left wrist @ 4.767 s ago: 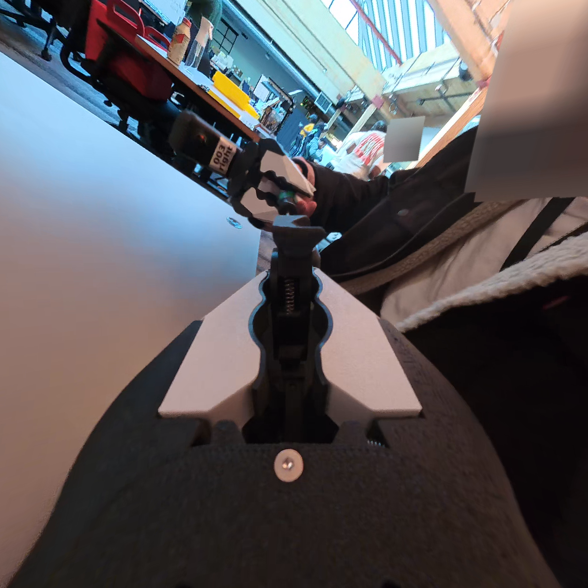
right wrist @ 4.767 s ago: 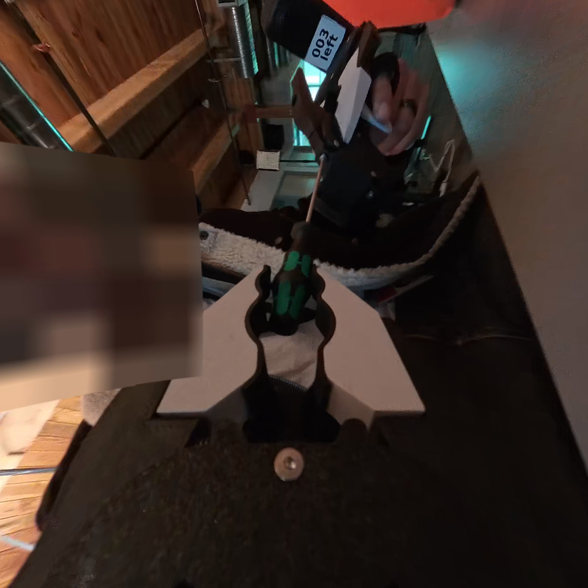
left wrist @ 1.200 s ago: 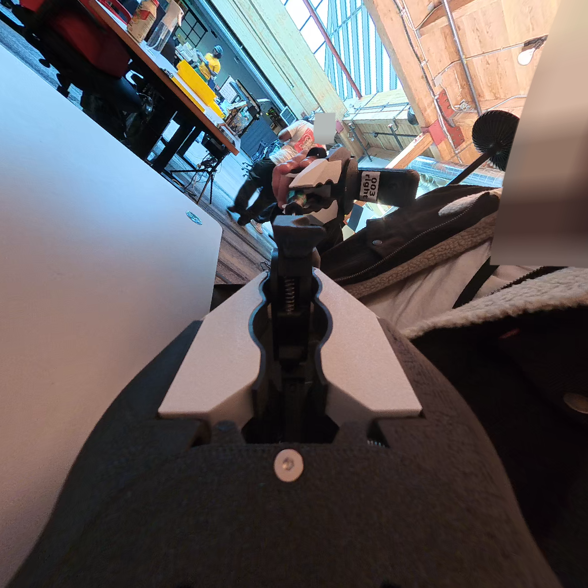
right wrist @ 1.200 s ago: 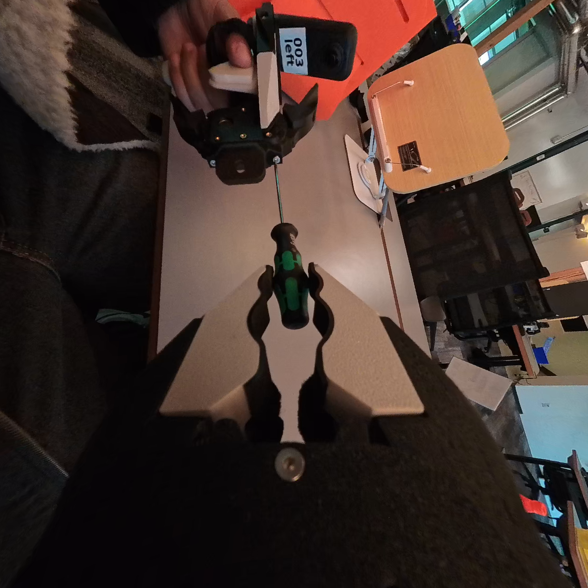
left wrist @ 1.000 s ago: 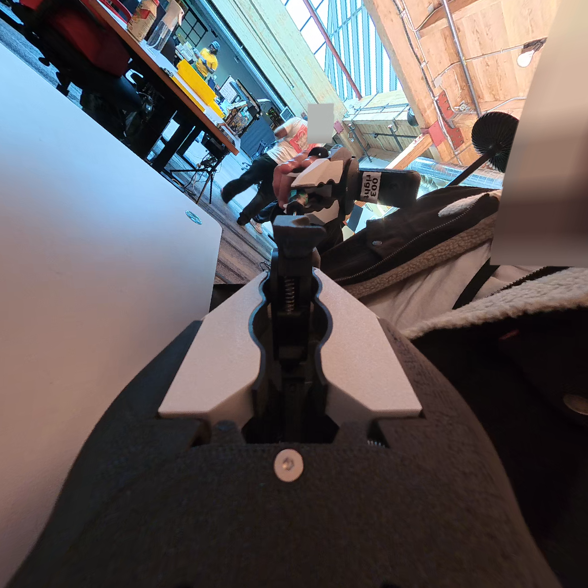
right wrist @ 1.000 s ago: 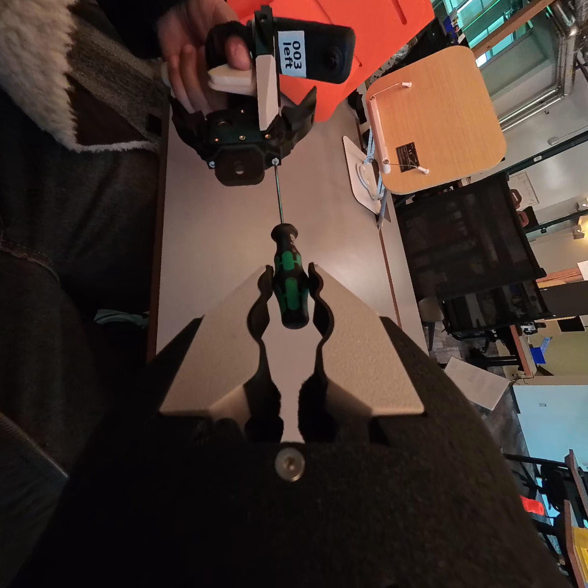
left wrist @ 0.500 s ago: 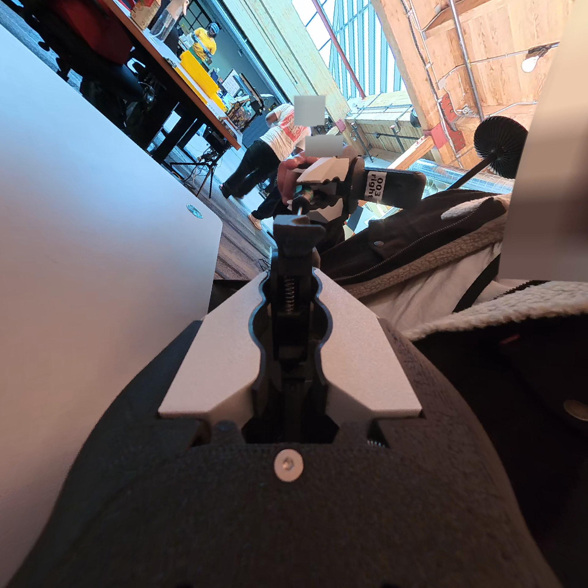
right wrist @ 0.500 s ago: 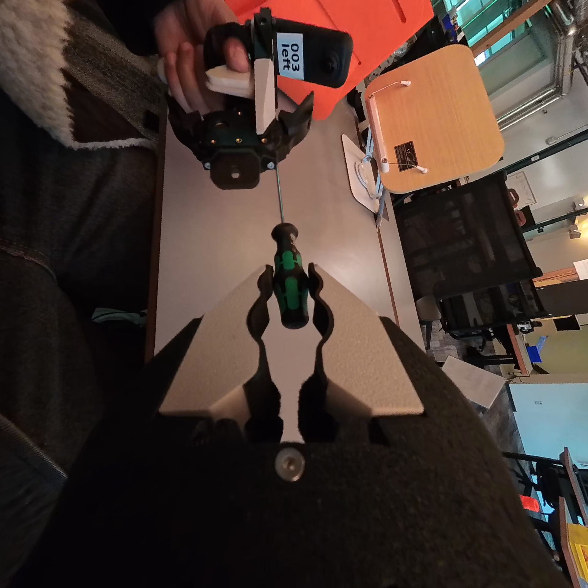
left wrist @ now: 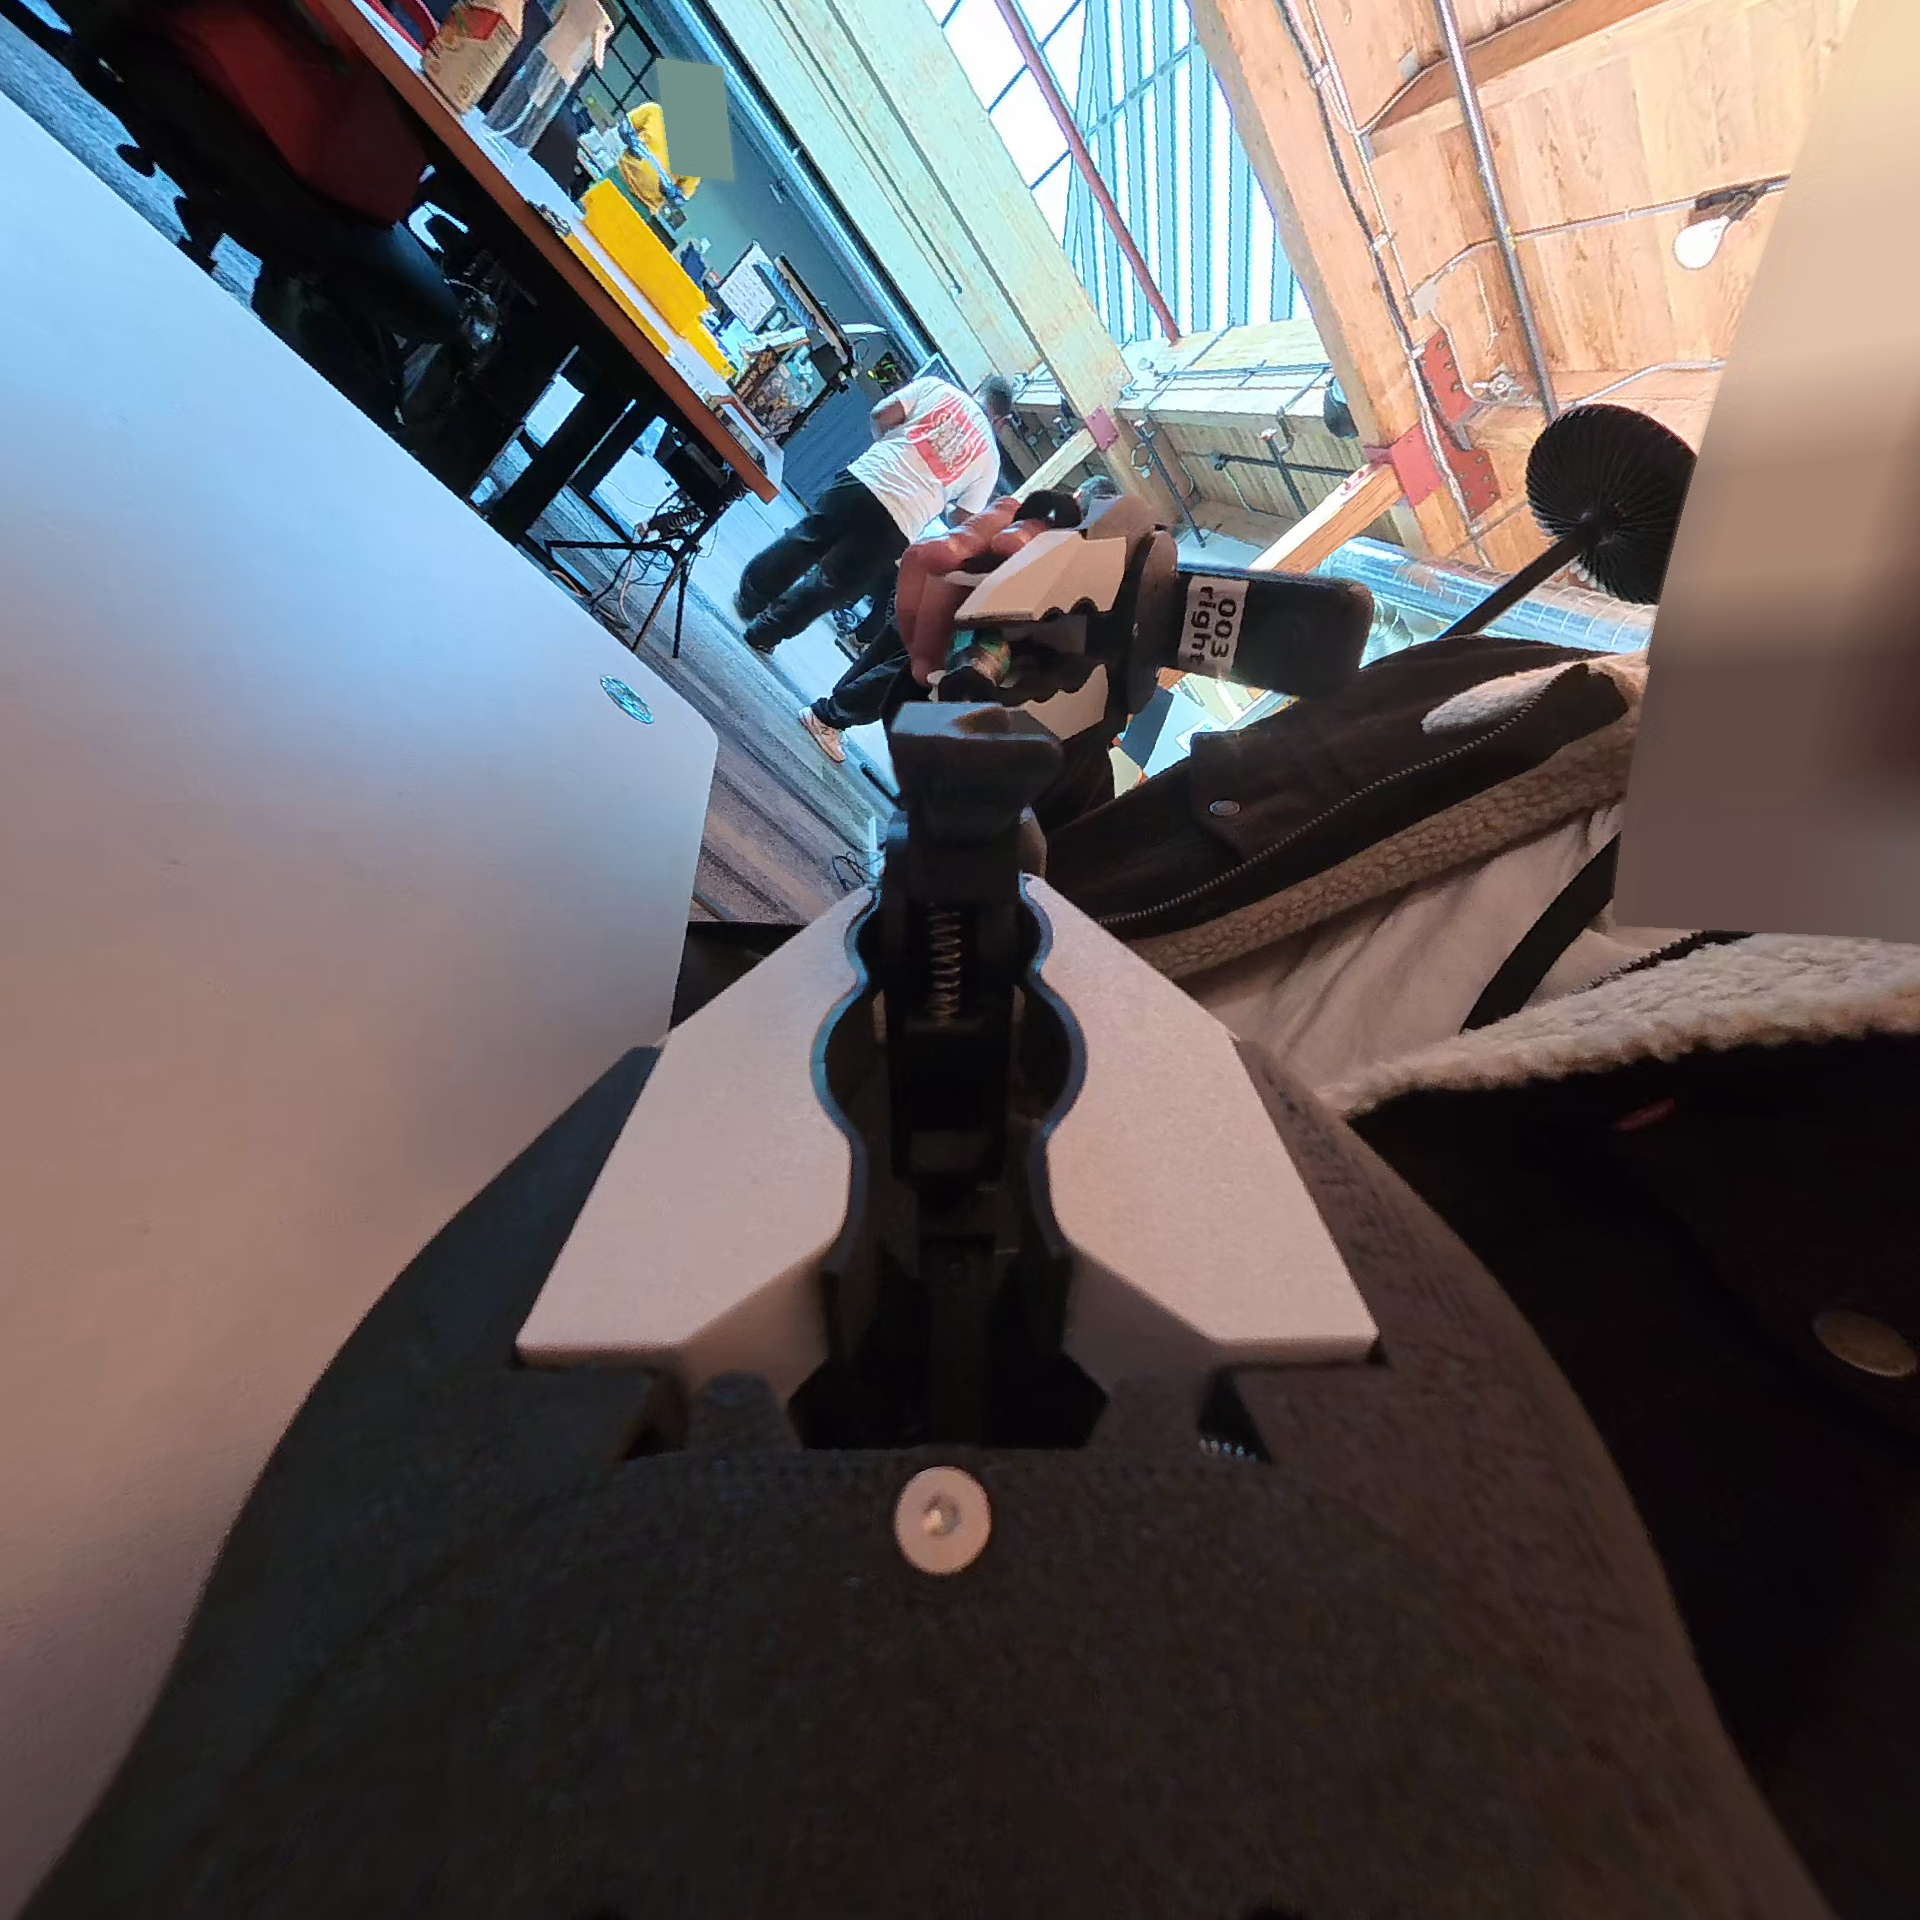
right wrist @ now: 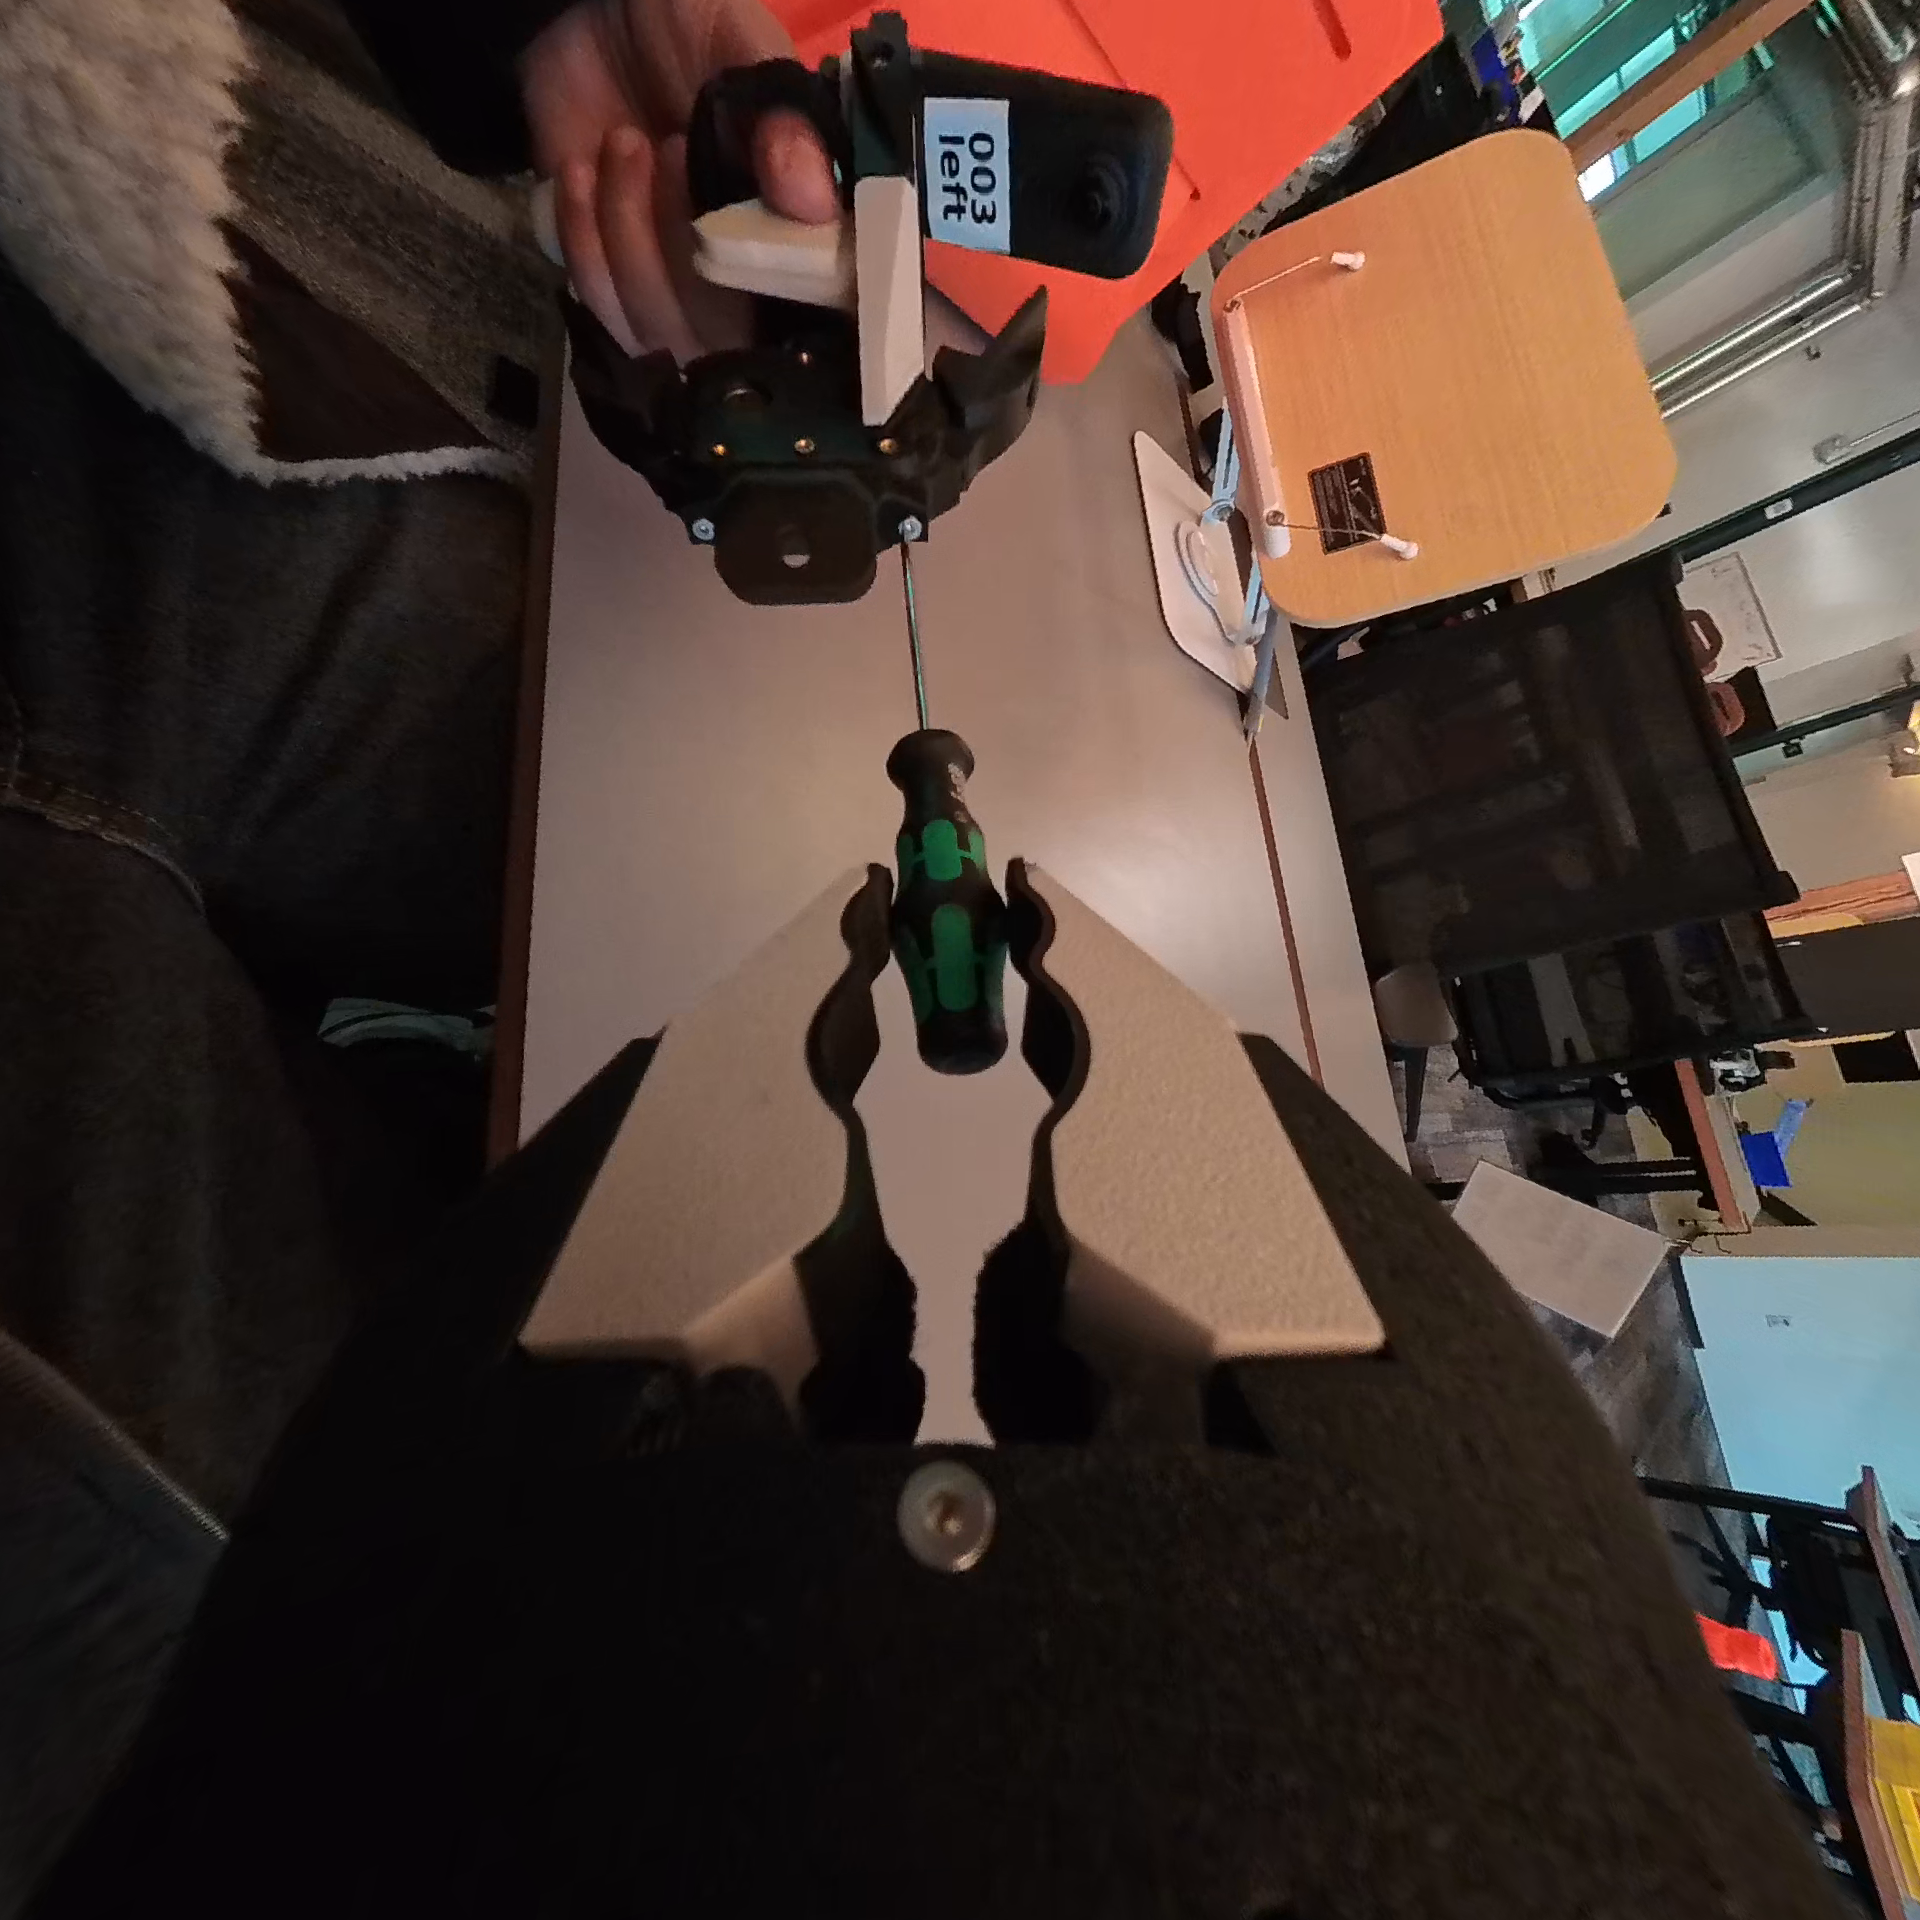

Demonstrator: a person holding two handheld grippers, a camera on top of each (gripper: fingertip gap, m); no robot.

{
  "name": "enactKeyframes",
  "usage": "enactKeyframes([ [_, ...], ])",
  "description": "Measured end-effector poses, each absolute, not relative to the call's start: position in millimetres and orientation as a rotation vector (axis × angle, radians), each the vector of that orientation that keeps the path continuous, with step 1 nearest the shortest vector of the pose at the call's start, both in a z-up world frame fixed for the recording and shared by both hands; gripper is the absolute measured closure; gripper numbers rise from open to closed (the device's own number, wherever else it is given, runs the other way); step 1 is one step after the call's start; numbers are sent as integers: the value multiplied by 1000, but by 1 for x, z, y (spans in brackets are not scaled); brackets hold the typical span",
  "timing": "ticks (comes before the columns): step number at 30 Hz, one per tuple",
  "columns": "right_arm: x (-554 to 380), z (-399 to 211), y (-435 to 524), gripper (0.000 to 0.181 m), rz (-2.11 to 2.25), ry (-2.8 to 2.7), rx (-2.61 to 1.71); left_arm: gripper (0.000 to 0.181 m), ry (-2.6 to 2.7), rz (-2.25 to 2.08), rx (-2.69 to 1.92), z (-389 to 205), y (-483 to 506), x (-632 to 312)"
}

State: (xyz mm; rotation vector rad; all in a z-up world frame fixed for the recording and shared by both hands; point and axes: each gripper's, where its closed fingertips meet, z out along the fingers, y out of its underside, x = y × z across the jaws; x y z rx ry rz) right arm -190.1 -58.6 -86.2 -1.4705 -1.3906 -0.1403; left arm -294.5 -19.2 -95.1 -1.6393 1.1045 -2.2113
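The right gripper (right wrist: pixel 948 883), at the centre of the right wrist view, is pinching a green-and-black screwdriver (right wrist: pixel 943 935) by its handle between its two pale fingers (right wrist: pixel 727 1132). The thin steel shaft is running up the frame and its tip is meeting a screw (right wrist: pixel 910 529) at the lower right corner of a black gripper assembly (right wrist: pixel 805 468) in the upper middle. The left gripper (left wrist: pixel 948 914) is clamping that black assembly between its own fingers, pressed tight on its spring-loaded body at the centre of the left wrist view. A person's hand (right wrist: pixel 644 177) is gripping the left tool's handle in the upper left of the right wrist view, beside a fleece-lined jacket (right wrist: pixel 208 312). A grey table (right wrist: pixel 707 727) is lying behind the screwdriver; an orange panel (right wrist: pixel 1195 94) is filling the top, and a wooden chair seat (right wrist: pixel 1455 364) is showing at upper right. In the left wrist view the assembly is partly hiding the right gripper (left wrist: pixel 1023 634); a white tabletop (left wrist: pixel 260 831) is occupying the left, and a person in a white shirt (left wrist: pixel 914 468) is standing in the upper middle.
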Motion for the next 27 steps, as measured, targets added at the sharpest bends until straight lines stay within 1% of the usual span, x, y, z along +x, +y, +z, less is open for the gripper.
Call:
enactKeyframes([
  [19, -192, -83, -60, 160, -149, -1385, -1450, 159, 1090, -2224, -1663, -97, -18, -294],
  [22, -194, -85, -61, 160, -209, -1412, -1398, 159, 1052, -2263, -1710, -99, -17, -294],
  [27, -201, -82, -65, 160, -394, -1493, -1152, 160, 968, -2412, -1774, -97, -19, -299],
])
